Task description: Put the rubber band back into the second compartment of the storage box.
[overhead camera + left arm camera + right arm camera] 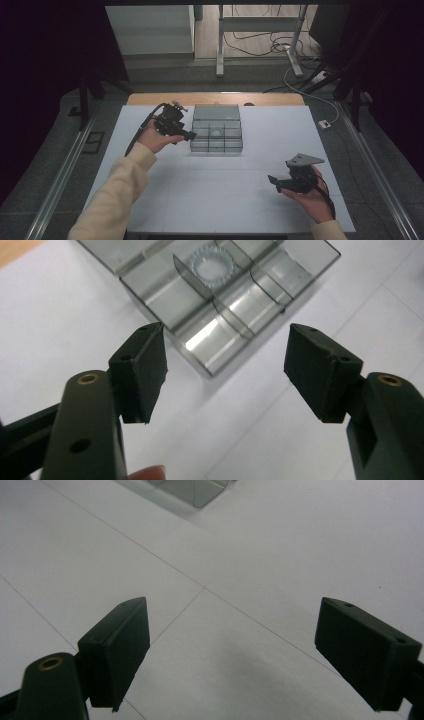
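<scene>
While I am holding my left gripper wide open and empty just beside the compartment box, its lid is lying back and a ring-shaped piece is sitting in a middle compartment. My right gripper, likewise gaping and empty, is hovering well apart over the table. I am judging the ring the likely target; I should be lowering squarely between the dividers, not nudging the box.

organizer box cut off at top edge, ring too small to identify

A white table with a wooden far edge stands on grey floor. Beyond it, cables trail around metal desk legs; dark curtains flank both sides.
</scene>
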